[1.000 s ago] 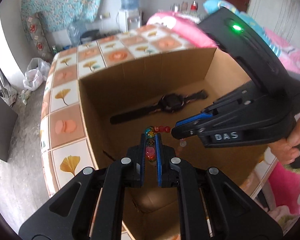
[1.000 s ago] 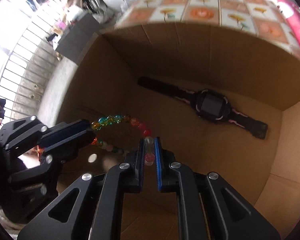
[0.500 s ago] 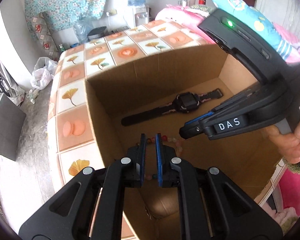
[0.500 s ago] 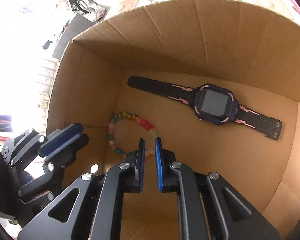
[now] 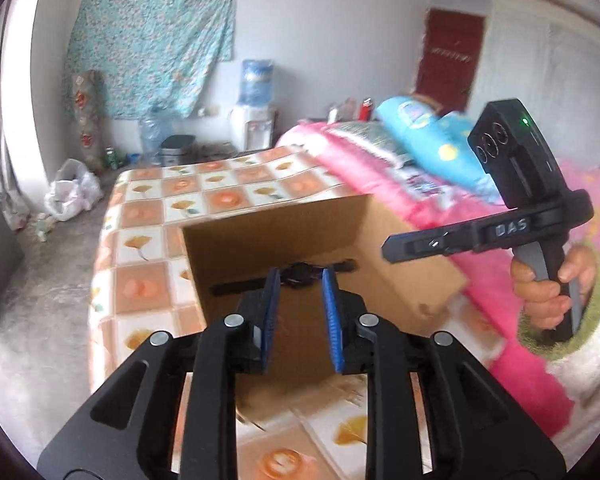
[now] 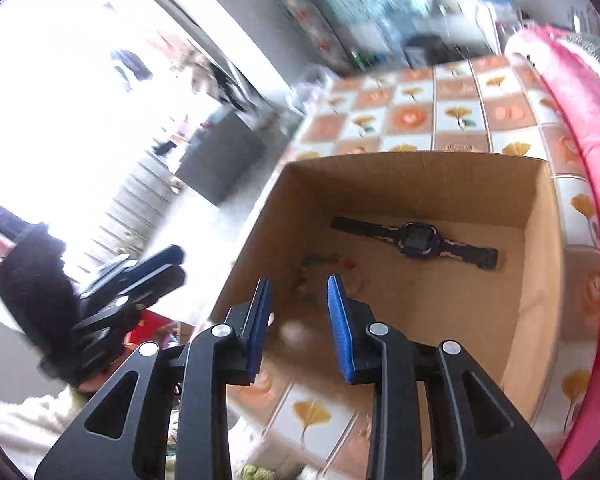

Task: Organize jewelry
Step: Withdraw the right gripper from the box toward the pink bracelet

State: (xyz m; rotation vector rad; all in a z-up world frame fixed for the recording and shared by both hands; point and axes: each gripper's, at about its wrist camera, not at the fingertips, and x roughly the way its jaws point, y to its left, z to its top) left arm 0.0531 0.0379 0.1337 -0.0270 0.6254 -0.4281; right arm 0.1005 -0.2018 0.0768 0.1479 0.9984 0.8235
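Note:
An open cardboard box (image 6: 420, 184) stands on the tiled-pattern table (image 6: 460, 116). On its floor lie a dark watch (image 6: 416, 240) and, left of it, a blurred string of coloured beads (image 6: 316, 272). My right gripper (image 6: 298, 282) hovers above the box's near edge, its jaws opening with nothing between them. In the left wrist view the left gripper (image 5: 300, 274) is raised in front of the box (image 5: 276, 216), jaws also opening and empty, and the watch (image 5: 300, 270) shows beyond its tips. The right gripper (image 5: 392, 246) is held up by a hand (image 5: 540, 292) at the right.
Pink bedding (image 5: 380, 168) with a blue pillow (image 5: 428, 136) runs along the table's right side. A water dispenser (image 5: 256, 120) and a white bag (image 5: 72, 192) stand on the floor beyond and to the left of the table.
Both grippers let go of the bead bracelet, which now lies on the box floor. Both have lifted up and back out of the box, and their jaws have spread.

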